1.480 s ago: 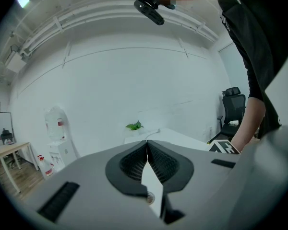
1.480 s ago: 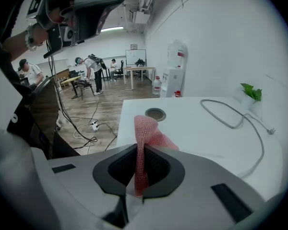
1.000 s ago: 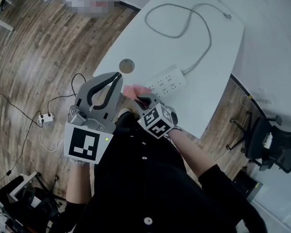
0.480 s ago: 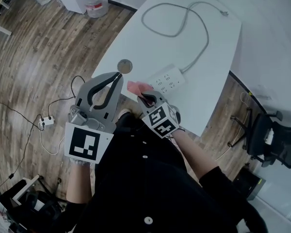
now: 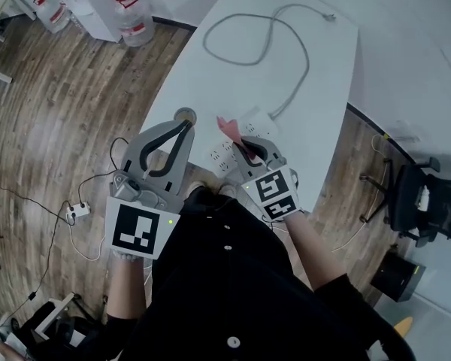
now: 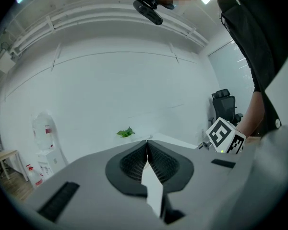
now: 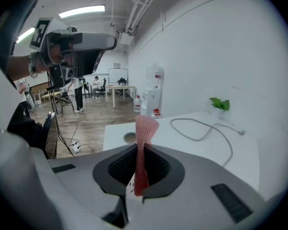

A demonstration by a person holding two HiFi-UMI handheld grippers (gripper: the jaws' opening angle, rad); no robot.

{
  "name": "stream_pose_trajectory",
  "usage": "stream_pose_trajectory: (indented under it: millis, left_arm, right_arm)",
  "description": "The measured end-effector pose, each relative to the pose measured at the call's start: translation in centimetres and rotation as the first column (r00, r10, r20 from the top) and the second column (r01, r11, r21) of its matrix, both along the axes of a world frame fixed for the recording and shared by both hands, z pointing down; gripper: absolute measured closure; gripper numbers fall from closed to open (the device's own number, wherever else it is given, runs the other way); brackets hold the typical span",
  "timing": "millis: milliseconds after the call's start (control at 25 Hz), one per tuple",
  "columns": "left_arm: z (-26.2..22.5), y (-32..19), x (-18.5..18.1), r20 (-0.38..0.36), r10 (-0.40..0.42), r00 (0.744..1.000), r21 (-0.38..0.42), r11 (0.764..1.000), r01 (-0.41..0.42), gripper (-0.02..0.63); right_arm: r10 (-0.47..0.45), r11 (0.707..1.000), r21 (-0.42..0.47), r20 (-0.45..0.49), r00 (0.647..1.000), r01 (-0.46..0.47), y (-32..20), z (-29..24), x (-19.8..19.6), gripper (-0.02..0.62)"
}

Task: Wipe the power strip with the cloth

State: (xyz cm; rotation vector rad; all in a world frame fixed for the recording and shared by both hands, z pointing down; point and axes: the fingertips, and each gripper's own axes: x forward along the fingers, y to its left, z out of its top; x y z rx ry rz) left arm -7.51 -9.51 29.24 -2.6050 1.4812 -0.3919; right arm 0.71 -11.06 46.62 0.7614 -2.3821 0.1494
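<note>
At the table's near edge: power strip (image 5: 224, 153), white, flat on the white table (image 5: 327, 119); its cable (image 5: 287, 60) loops off toward the far side.
Cloth: small pink mesh piece (image 5: 226, 125), held upright over the strip's middle in the head view; whether it touches the strip cannot be told.
Right gripper: (image 5: 245, 141) jaws clamped on the cloth (image 7: 143, 143), which rises as a narrow pinched fold past the tips (image 7: 140, 150).
Left gripper: (image 5: 186, 125) jaws pressed together on nothing (image 6: 147, 145), held left of the strip, beside the round grommet (image 5: 184, 114).
Cloth handling: judged light, soft and limp (only the pinch keeps it standing); best taken low in the fold, as now, so a loose end is left to drag.
Strip handling: judged rigid plastic, light and smooth, so likely to slide under a wipe; a steadying hold belongs on an end of the housing, clear of the sockets.
Change, cloth: a second ago it showed at the strip's left end; now it overlaps the strip's middle.
Change, strip: sits nearer the person in the head view than before, as the view itself has shifted.
Change, left gripper: shut and empty then as now.
</note>
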Motion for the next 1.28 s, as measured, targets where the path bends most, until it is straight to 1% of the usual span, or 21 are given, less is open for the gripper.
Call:
stream_pose_trajectory:
  millis: [160,320,480,680,880,1080,1160,1280]
  left_arm:
    - [-0.7,-0.7,1.0,0.010,0.042,0.999,0.022,0.999,-0.042,0.591]
    - [-1.1,-1.5,1.9,0.026,0.080,0.996,0.037,0.996,-0.081,0.591]
    - [-1.3,-2.1,3.1,0.040,0.114,0.993,0.045,0.992,-0.116,0.591]
    - [-1.3,-2.6,4.0,0.041,0.154,0.987,0.041,0.987,-0.156,0.591]
    - [-1.7,-3.2,5.2,0.041,0.189,0.981,0.053,0.980,-0.191,0.591]
    - [-1.6,-3.5,6.0,0.036,0.201,0.979,0.047,0.978,-0.202,0.591]
    - [-1.5,-3.5,6.4,0.037,0.207,0.978,0.048,0.977,-0.209,0.591]
    - [-1.5,-3.5,6.8,0.036,0.214,0.976,0.051,0.975,-0.216,0.591]
  right_arm:
    - [0.080,0.995,0.058,0.049,0.996,-0.083,-1.4,-3.1,1.8,0.548]
    - [0.145,0.982,0.108,0.097,0.985,-0.155,-2.5,-6.0,3.5,0.548]
    - [0.191,0.968,0.139,0.147,0.971,-0.211,-2.9,-8.6,5.1,0.548]
    - [0.234,0.948,0.176,0.179,0.956,-0.265,-2.8,-11.0,6.8,0.548]
    - [0.259,0.930,0.214,0.192,0.947,-0.298,-2.8,-12.9,8.5,0.548]
    - [0.286,0.918,0.225,0.191,0.939,-0.325,-2.8,-13.3,9.8,0.548]
    - [0.296,0.916,0.222,0.192,0.936,-0.335,-2.7,-13.2,10.3,0.548]
    - [0.296,0.920,0.207,0.183,0.937,-0.331,-2.7,-13.2,10.3,0.548]
